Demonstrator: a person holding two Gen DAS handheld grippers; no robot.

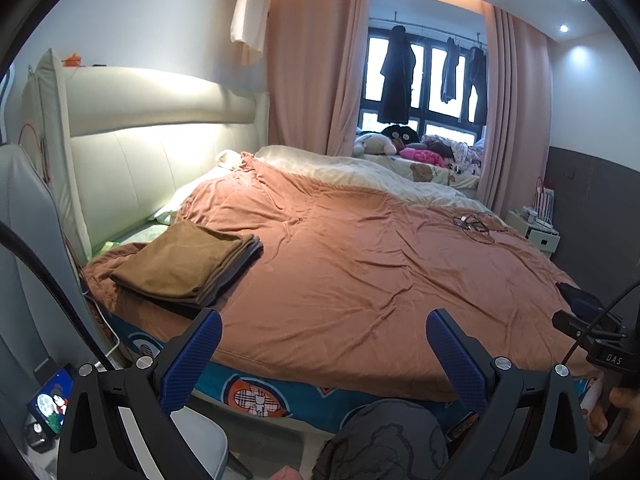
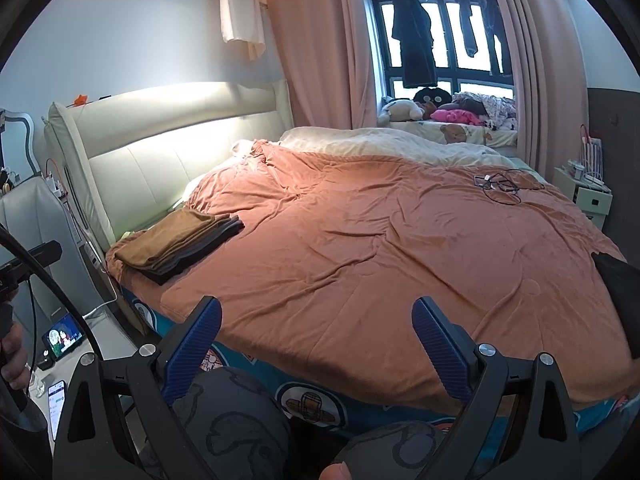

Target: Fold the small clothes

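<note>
Knees (image 2: 224, 428) nearest | both tongs (image 1: 324, 354) (image 2: 316, 338) spread, empty | folded stack (image 1: 188, 264) left on bed (image 1: 360, 280)

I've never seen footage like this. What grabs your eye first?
The wide orange-brown blanket covering the bed. Next, the neat stack of folded clothes at its near left corner beside the headboard. In the foreground, both tools, left tool and right tool, hang open and empty.

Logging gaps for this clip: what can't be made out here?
- Dark item, right wrist view: cut off by the lens edge; garment or not, unclear.
- Folded stack: number and type of lower pieces hidden under the brown top layer.
- Cable tangle: too small.
</note>
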